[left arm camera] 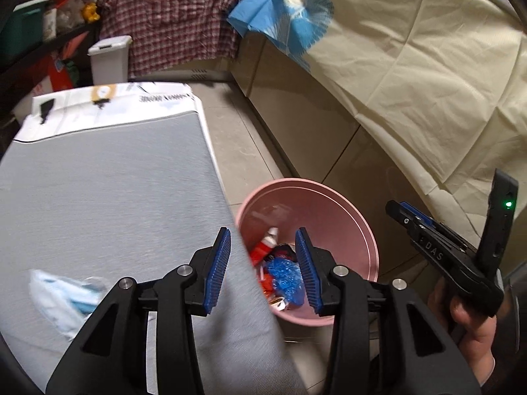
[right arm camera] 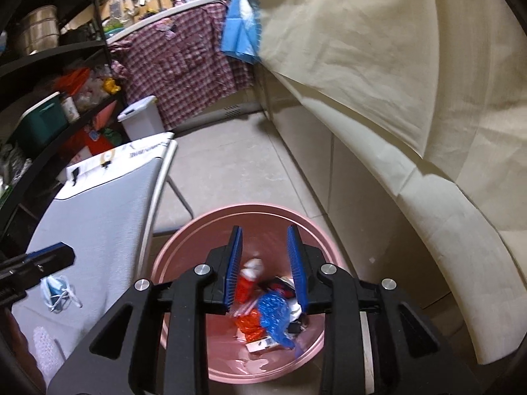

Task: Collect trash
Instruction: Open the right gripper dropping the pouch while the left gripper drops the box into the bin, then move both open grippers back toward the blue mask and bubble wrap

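A pink bin (left arm camera: 346, 217) (right arm camera: 184, 250) stands on the floor beside a grey-topped table (left arm camera: 108, 197) (right arm camera: 98, 217). It holds several pieces of trash, among them a blue crinkled wrapper (left arm camera: 285, 276) (right arm camera: 273, 312) and a red-and-white tube (right arm camera: 248, 279). A crumpled face mask (left arm camera: 62, 293) (right arm camera: 57, 293) lies on the table. My left gripper (left arm camera: 263, 263) is open and empty over the table edge and bin. My right gripper (right arm camera: 265, 263) is open and empty above the bin; it also shows in the left wrist view (left arm camera: 444, 247).
A bubble-wrap piece (right arm camera: 46, 349) lies at the table's near corner. A cream-draped counter (left arm camera: 411, 82) runs along the right. A white lidded bin (left arm camera: 110, 59), a plaid cloth (left arm camera: 171, 16) and black shelves (right arm camera: 49, 65) stand beyond.
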